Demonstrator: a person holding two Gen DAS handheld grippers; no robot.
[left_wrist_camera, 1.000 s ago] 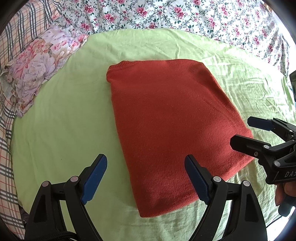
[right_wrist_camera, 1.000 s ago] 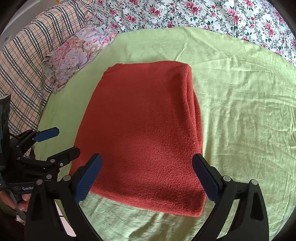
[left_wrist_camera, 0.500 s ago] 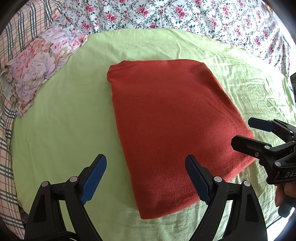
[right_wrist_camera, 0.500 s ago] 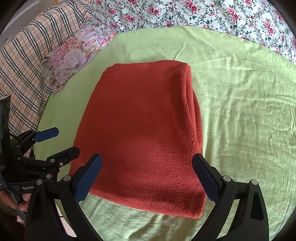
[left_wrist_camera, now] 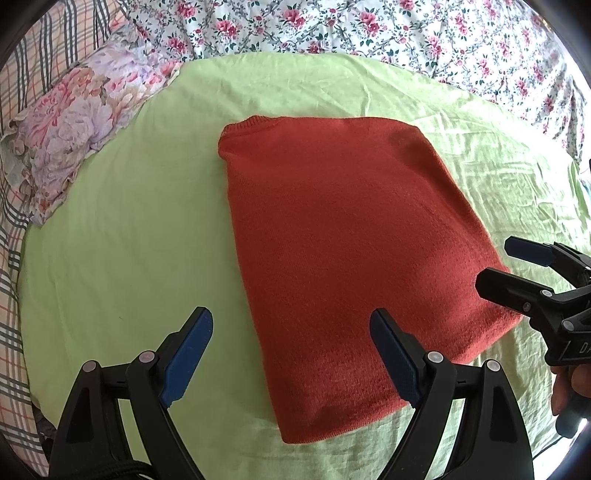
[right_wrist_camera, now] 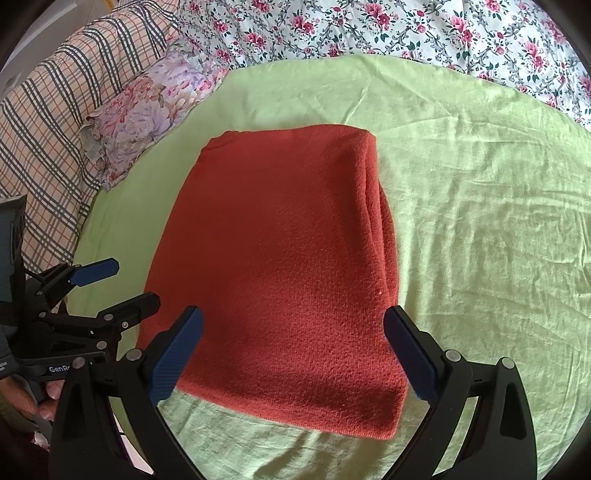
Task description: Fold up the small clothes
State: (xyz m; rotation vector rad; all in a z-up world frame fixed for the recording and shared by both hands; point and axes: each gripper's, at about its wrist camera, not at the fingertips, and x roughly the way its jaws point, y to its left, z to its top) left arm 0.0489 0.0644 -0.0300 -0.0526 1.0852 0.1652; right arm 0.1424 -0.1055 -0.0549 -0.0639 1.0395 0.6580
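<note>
Comparing this moment with a second ago, we find almost nothing changed. Our rust-red knitted garment [left_wrist_camera: 343, 258], folded into a thick rectangle, lies flat in the same spot on the pale green sheet [left_wrist_camera: 122, 236] spread over the bed, its layered fold edge along the right side as the right wrist view shows it [right_wrist_camera: 284, 273]. The left hand-held gripper [left_wrist_camera: 291, 354] hovers at the near edge of the garment just as before, its blue-padded jaws spread wide and holding nothing; one pad sits over the green sheet, the other over the knit. The right hand-held gripper [right_wrist_camera: 295, 350] likewise stays wide open and empty, straddling the garment's near right corner. Beyond the sheet, the pink-and-lilac flowered pillow [left_wrist_camera: 70, 125], the rose-print white bedspread [left_wrist_camera: 369, 33] and the plaid blanket [right_wrist_camera: 55, 110] lie as they did.
</note>
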